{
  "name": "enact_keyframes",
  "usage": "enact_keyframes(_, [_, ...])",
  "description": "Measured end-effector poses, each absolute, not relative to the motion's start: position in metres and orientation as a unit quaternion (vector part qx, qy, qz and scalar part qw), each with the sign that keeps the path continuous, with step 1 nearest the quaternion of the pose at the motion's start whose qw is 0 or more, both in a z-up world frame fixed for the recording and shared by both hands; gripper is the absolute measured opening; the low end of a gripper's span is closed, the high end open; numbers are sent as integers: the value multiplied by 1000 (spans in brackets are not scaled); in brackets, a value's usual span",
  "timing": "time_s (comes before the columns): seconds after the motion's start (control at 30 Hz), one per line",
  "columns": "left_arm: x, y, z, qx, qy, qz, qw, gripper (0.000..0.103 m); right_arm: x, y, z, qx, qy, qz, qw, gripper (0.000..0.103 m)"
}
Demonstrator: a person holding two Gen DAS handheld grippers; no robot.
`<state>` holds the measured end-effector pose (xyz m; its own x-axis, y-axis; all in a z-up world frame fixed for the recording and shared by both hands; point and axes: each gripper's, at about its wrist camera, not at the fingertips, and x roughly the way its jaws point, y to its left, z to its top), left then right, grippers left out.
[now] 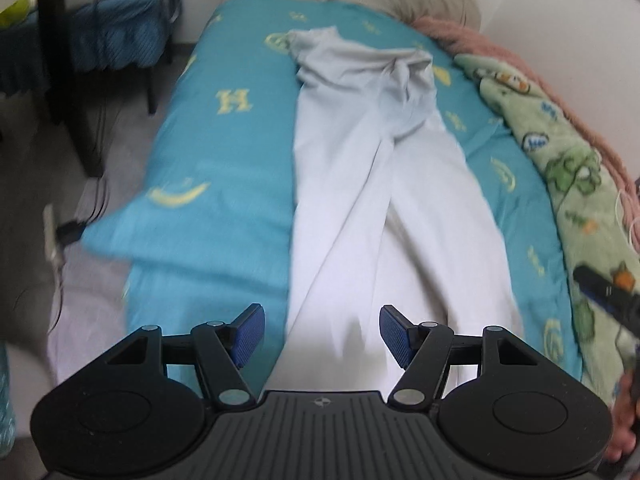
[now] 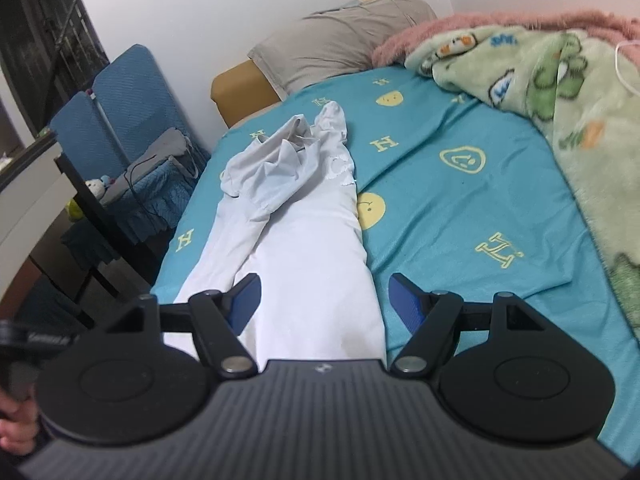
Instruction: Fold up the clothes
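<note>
A long white garment (image 1: 380, 184) lies lengthwise down the middle of a bed with a teal sheet (image 1: 216, 152), folded in on itself, its far end bunched. My left gripper (image 1: 322, 334) hovers open over the garment's near end, nothing between its blue pads. In the right wrist view the same white garment (image 2: 304, 248) runs away from me across the teal sheet (image 2: 460, 208). My right gripper (image 2: 326, 300) stands open above the near part of the cloth, empty. The other gripper's black body (image 1: 608, 292) shows at the right edge of the left wrist view.
A green cartoon blanket (image 2: 560, 92) and a pink fuzzy blanket (image 2: 500, 20) pile along the wall side. A beige pillow (image 2: 340, 44) lies at the head. A blue-covered chair (image 2: 128, 128) and dark table legs (image 1: 68, 80) stand off the bed's left side. A hand (image 2: 16, 428) shows lower left.
</note>
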<state>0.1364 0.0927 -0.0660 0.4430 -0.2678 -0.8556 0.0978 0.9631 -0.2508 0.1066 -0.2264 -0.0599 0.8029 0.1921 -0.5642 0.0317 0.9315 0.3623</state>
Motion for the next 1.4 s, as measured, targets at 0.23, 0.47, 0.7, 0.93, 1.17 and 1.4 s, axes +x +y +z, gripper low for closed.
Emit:
enact_keyframes(0.23, [97,102,-61,-74,539,-106,833,67,90,-216,-58,161,319,54,933,72])
enact_keyframes(0.47, [87,92,-67,-54,543,-104,831,70,90,-214,-59,157,321,56,932,72])
enact_keyframes(0.7, [91,90,-74,-40,560,-86,823,77,91,-216,-60,168,323,60,930,72])
enact_keyframes(0.93, [96,93,-84,-39,587,-72,805,77,93,-220,-61,185,328,64,924,72])
enact_keyframes(1.17, [99,91,-92,-37,607,-66,791,73,95,-221,-63,197,336,67,918,72])
enact_keyframes(1.4, [109,111,-103,-76,626,-18,776,65,94,-224,-65,206,342,66,915,72])
